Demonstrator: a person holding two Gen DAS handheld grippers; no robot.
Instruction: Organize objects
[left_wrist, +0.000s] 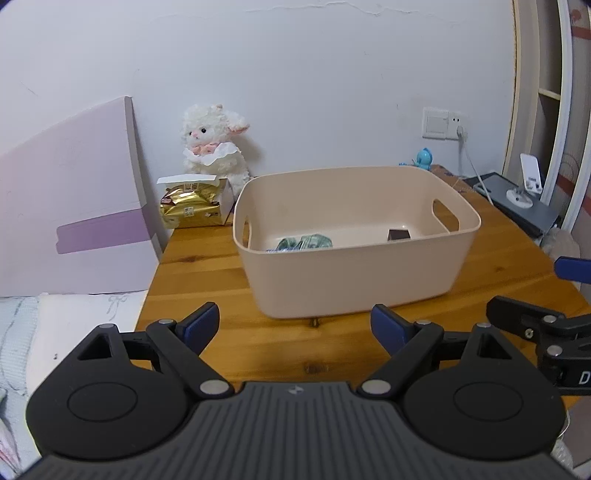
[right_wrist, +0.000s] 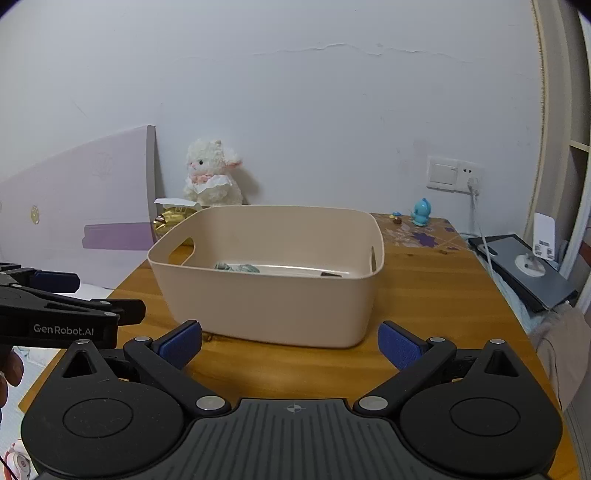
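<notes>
A beige plastic bin (left_wrist: 354, 273) (right_wrist: 266, 299) stands on the wooden table (left_wrist: 207, 258) (right_wrist: 443, 295). Inside it lie a green crumpled packet (left_wrist: 304, 242) (right_wrist: 236, 267) and a small dark box (left_wrist: 399, 234) (right_wrist: 332, 274). My left gripper (left_wrist: 295, 326) hovers open in front of the bin's near wall, nothing between its blue pads (left_wrist: 201, 326). My right gripper (right_wrist: 290, 345) is also open and empty, just short of the bin. Each gripper shows at the edge of the other's view.
A white plush lamb (left_wrist: 214, 147) (right_wrist: 212, 173) and a gold snack bag (left_wrist: 190, 208) (right_wrist: 166, 219) sit at the back left against the wall. A blue toy figure (left_wrist: 424, 158) (right_wrist: 421, 212), wall socket with cable (left_wrist: 460, 129), and phone stand (left_wrist: 530, 177) are at the right. A bed lies left.
</notes>
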